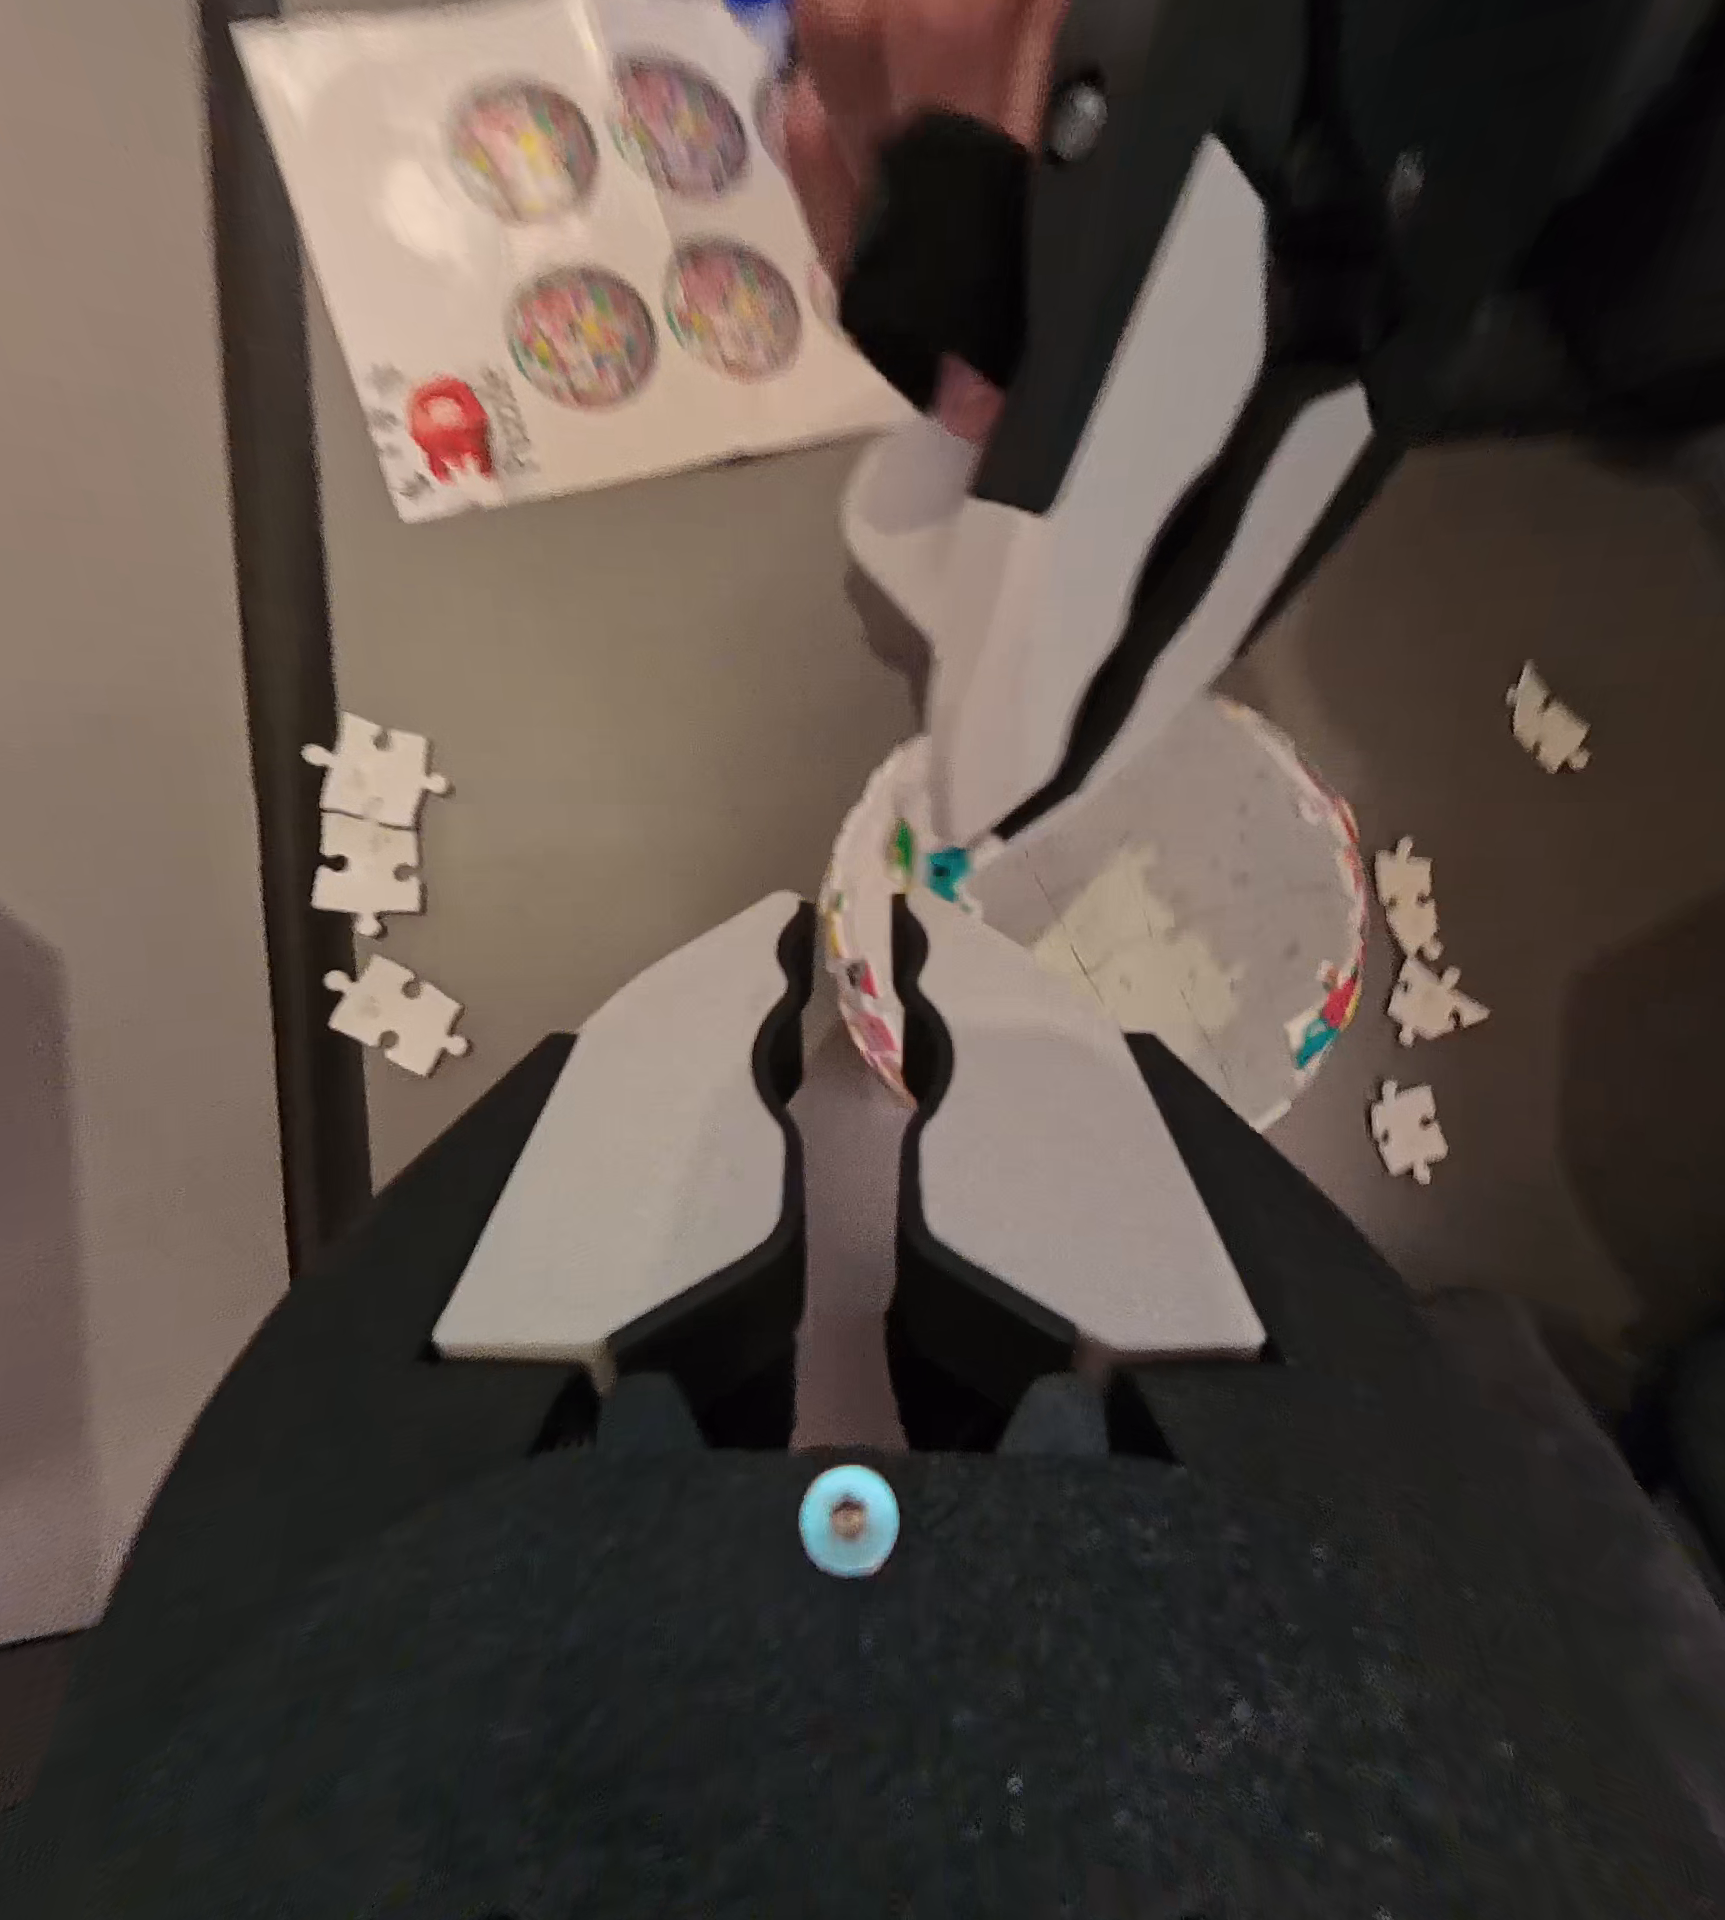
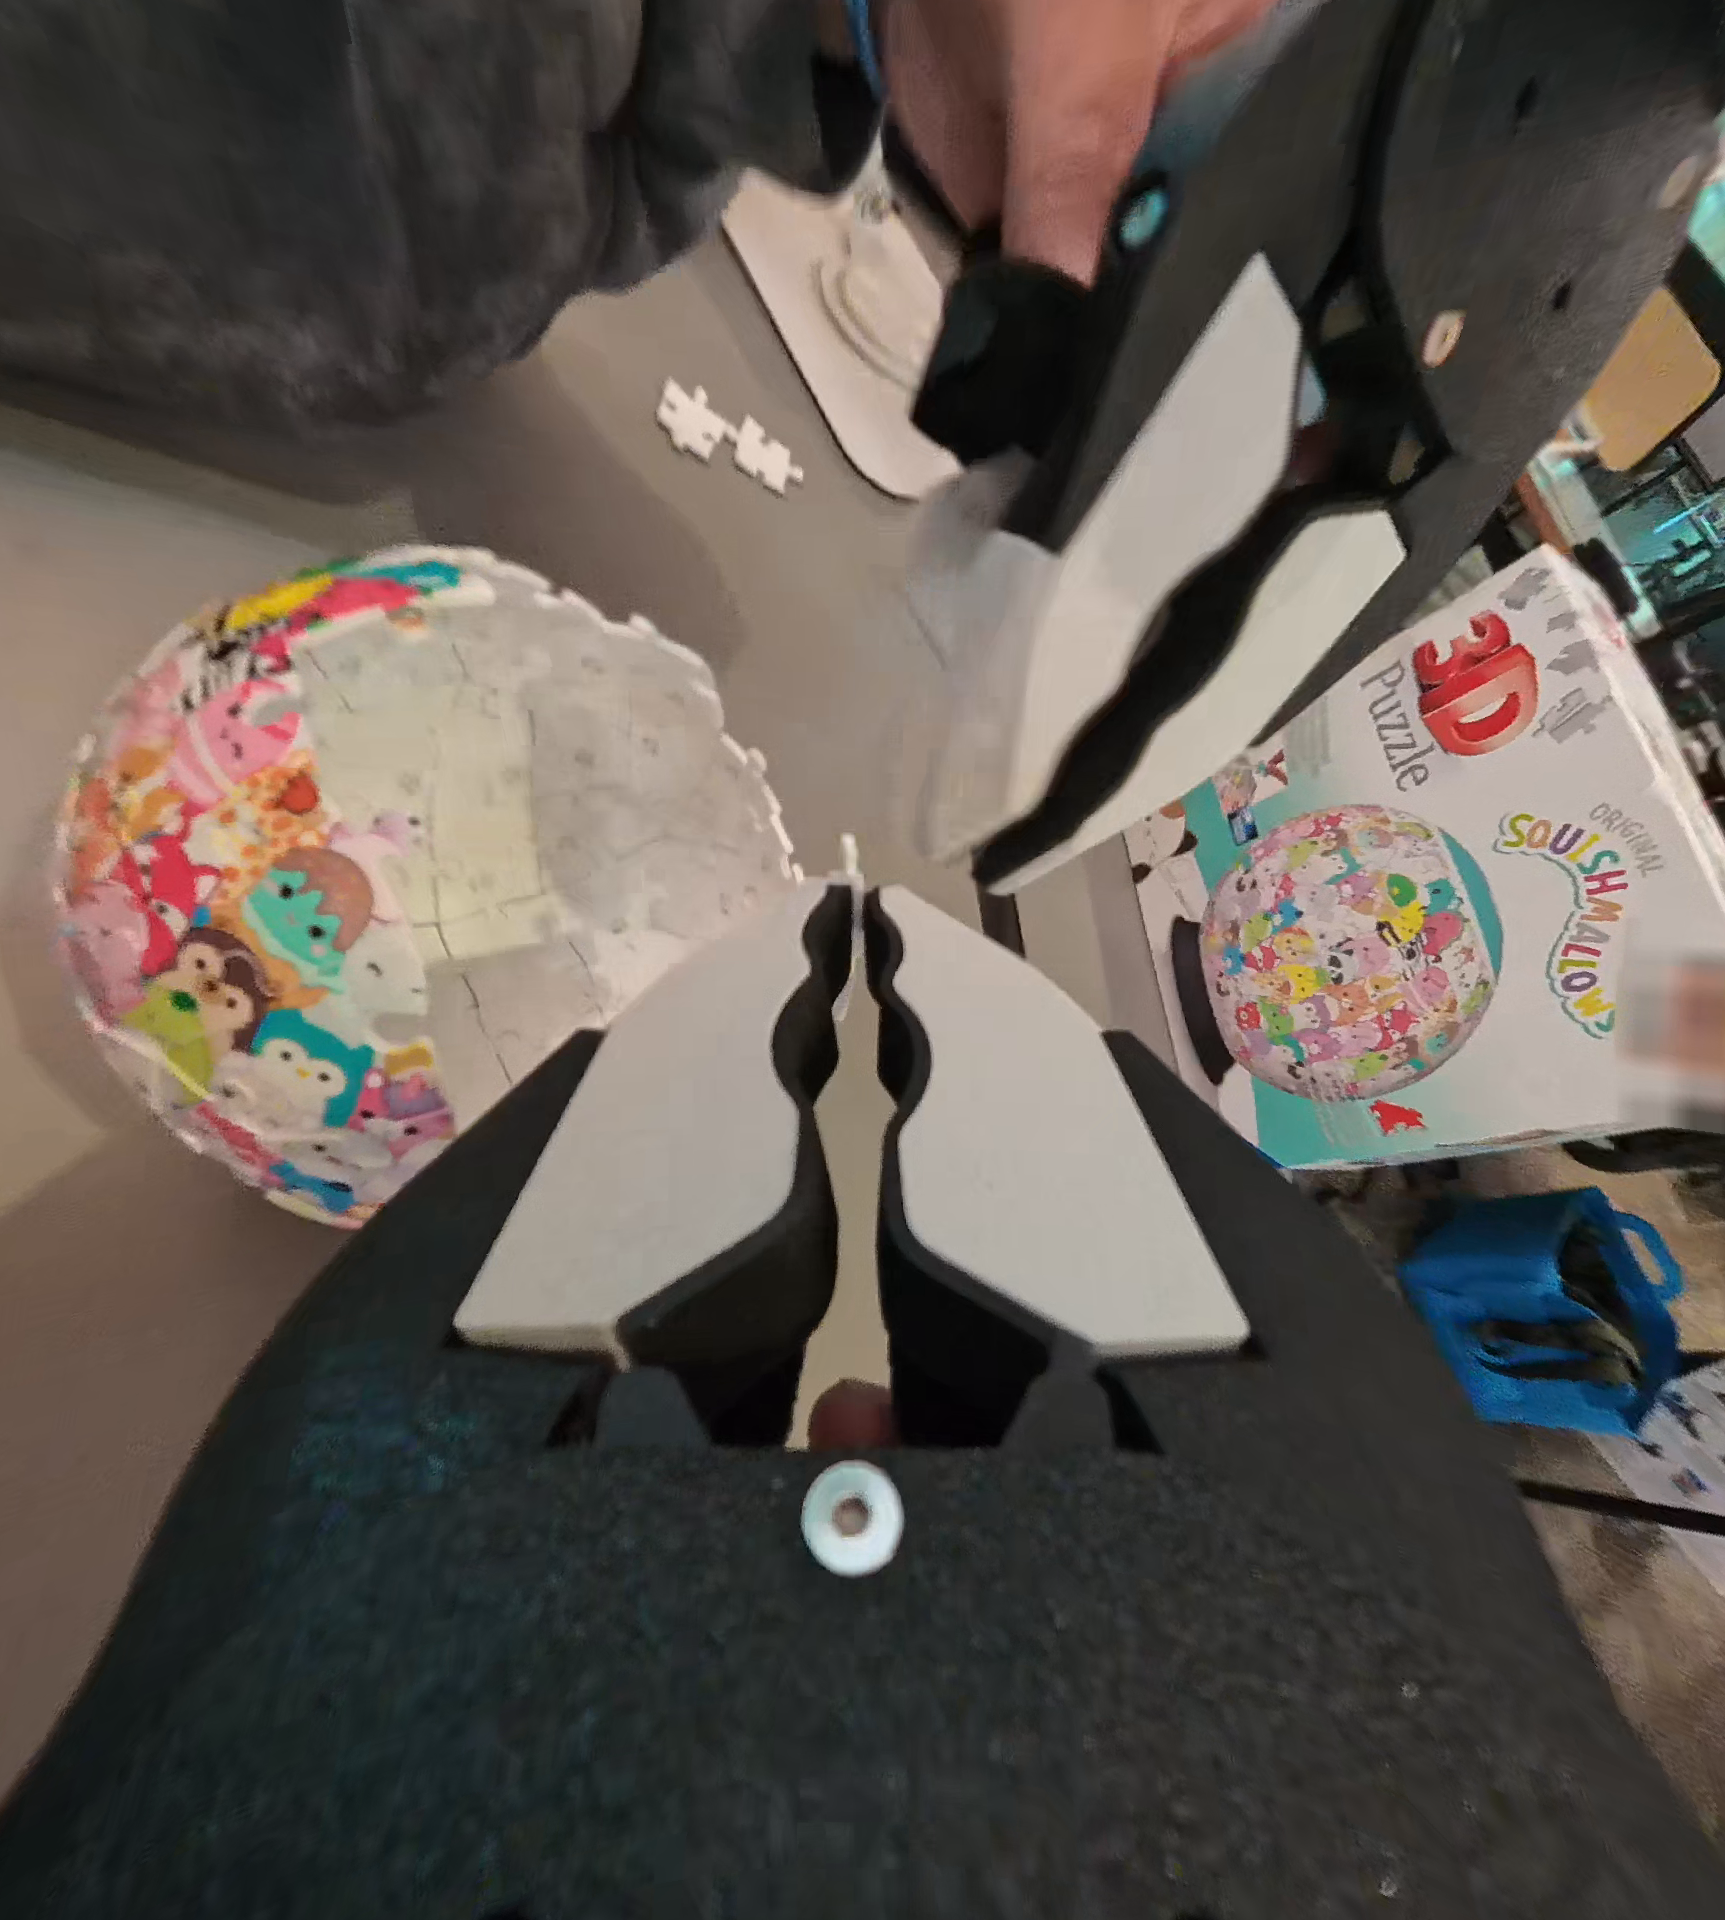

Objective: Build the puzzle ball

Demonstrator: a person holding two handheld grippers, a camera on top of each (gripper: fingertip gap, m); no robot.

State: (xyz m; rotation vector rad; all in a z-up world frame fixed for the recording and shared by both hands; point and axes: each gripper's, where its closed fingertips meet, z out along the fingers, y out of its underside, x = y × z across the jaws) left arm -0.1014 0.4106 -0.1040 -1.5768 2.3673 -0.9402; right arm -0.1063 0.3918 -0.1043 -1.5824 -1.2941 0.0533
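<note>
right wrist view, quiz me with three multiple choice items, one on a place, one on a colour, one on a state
1. Where is the puzzle box relative to the right claw?
A) to its right
B) directly under it
C) far to its left

2. What colour is the inside of the half-built puzzle ball?
A) black
B) white
C) blue

3. The right claw is:
A) wide open and empty
B) shut on the box
C) shut on a puzzle piece

Answers:
1 A, the box stands at the right of the view.
2 B, the open shell shows white backs.
3 C, a thin white piece sticks out between its closed tips.
</note>
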